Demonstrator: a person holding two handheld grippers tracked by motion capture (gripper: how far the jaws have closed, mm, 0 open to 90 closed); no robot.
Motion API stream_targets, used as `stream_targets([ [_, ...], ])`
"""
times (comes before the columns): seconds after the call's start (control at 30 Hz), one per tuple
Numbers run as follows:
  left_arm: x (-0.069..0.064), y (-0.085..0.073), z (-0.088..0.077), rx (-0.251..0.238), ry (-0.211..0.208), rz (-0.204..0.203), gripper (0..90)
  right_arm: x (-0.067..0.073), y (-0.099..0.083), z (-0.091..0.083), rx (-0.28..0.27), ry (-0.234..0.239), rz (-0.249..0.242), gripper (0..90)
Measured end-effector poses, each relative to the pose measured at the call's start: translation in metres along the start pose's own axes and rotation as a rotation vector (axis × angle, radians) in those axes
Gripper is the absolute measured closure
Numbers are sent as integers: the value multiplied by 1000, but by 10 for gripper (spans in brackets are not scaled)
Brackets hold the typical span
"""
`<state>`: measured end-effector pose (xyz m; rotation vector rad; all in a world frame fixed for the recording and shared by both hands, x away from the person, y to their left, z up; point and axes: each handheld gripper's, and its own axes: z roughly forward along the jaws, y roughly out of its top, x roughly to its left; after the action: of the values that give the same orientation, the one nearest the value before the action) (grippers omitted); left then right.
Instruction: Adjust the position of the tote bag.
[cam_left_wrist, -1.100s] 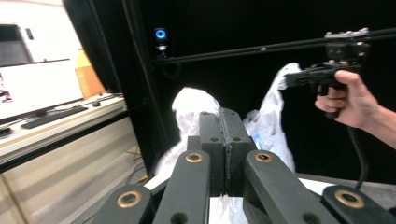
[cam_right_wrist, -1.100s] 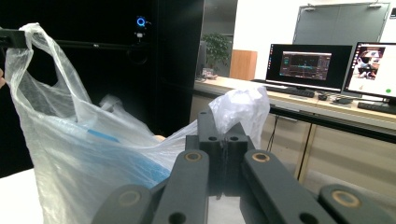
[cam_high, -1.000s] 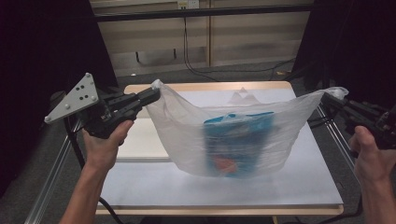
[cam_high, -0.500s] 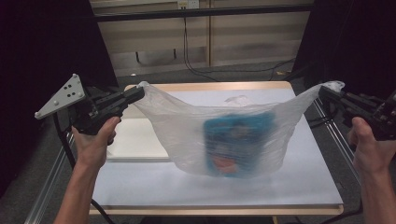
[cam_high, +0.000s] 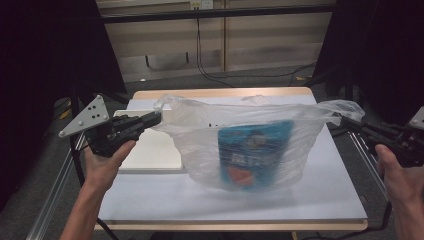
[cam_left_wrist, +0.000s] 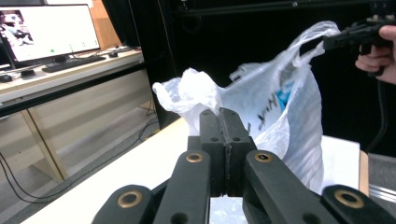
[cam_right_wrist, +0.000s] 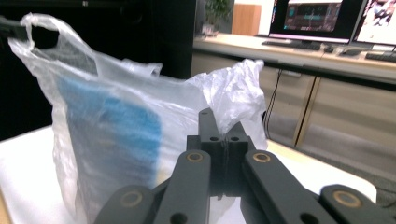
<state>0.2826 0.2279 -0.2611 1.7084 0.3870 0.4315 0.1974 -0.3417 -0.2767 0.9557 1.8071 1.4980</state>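
Item: clear plastic bag (cam_high: 240, 150), hung over the white table (cam_high: 310, 200) between two grippers, its bottom at or just above the surface.
Contents: blue packet (cam_high: 252, 152), upright inside.
Left gripper (cam_high: 156, 119): jaws fully closed, pinching the bag's left handle (cam_left_wrist: 187, 91).
Right gripper (cam_high: 345, 122): jaws fully closed, pinching the right handle (cam_right_wrist: 236, 88).
Also present: white board (cam_high: 150, 150), flat on the table left of the bag.
Handling note: lower both hands evenly, keep the mouth taut, and let the packet's weight settle before releasing, or the bag may tip.
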Motion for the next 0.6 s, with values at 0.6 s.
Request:
stream_targets([
  [0.6, -3, -53, 6, 161, -49, -43, 900, -2, -31, 12, 99, 8, 32, 900],
])
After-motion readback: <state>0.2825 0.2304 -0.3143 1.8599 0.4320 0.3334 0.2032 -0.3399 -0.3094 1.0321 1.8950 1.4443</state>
